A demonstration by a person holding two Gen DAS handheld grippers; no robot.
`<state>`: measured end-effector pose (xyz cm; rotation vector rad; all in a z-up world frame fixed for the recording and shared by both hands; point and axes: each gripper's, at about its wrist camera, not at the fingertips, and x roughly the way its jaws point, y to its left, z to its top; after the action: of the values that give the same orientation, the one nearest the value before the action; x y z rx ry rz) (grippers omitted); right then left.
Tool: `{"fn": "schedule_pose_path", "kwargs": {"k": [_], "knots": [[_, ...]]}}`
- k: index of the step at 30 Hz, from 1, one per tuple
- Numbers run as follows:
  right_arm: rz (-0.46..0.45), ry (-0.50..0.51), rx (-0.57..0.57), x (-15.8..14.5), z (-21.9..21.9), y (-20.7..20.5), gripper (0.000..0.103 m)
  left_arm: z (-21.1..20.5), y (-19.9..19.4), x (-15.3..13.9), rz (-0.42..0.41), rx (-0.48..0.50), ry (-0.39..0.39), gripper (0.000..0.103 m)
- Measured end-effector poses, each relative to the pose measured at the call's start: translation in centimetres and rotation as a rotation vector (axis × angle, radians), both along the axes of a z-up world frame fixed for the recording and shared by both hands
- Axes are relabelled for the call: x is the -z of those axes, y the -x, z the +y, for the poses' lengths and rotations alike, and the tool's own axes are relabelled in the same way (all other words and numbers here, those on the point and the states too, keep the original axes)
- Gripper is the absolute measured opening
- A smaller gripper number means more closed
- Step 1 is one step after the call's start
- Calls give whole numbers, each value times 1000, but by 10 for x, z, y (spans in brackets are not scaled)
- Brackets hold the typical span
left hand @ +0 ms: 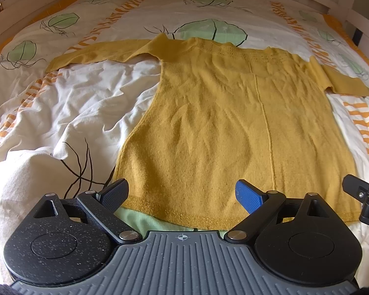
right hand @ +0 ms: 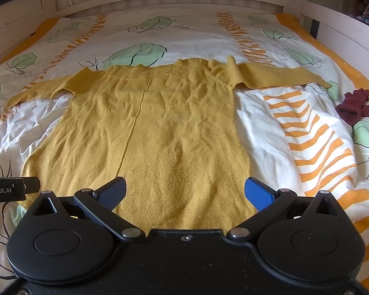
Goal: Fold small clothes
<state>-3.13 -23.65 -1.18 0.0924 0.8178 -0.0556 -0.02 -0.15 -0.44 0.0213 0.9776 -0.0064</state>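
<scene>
A mustard-yellow knit sweater (left hand: 228, 123) lies flat on the bed, hem toward me, neckline at the far end, both sleeves spread out sideways. It also shows in the right wrist view (right hand: 164, 127). My left gripper (left hand: 182, 194) is open and empty, jaws wide apart just above the hem near its left half. My right gripper (right hand: 185, 190) is open and empty, jaws wide apart above the hem near its right half. Part of the right gripper (left hand: 364, 196) shows at the right edge of the left wrist view.
The sweater rests on a white duvet (right hand: 270, 113) with green leaves and orange stripes. A dark red garment (right hand: 356, 105) lies at the bed's right side. A white bed frame (right hand: 160, 0) rims the far end. A light green cloth (left hand: 145, 218) peeks from under the hem.
</scene>
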Motion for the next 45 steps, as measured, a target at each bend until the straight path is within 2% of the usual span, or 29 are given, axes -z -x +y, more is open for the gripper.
{"fn": "schedule_pose_path", "kwargs": {"k": [30, 41, 45], "knots": [[38, -5, -47, 8, 7, -11, 102, -7, -10, 7, 27, 7, 4, 94], [94, -33, -75, 17, 3, -25, 102, -7, -23, 7, 30, 15, 8, 94], [125, -51, -100, 19, -4, -39, 102, -9, -37, 2, 1, 37, 25, 94]]}}
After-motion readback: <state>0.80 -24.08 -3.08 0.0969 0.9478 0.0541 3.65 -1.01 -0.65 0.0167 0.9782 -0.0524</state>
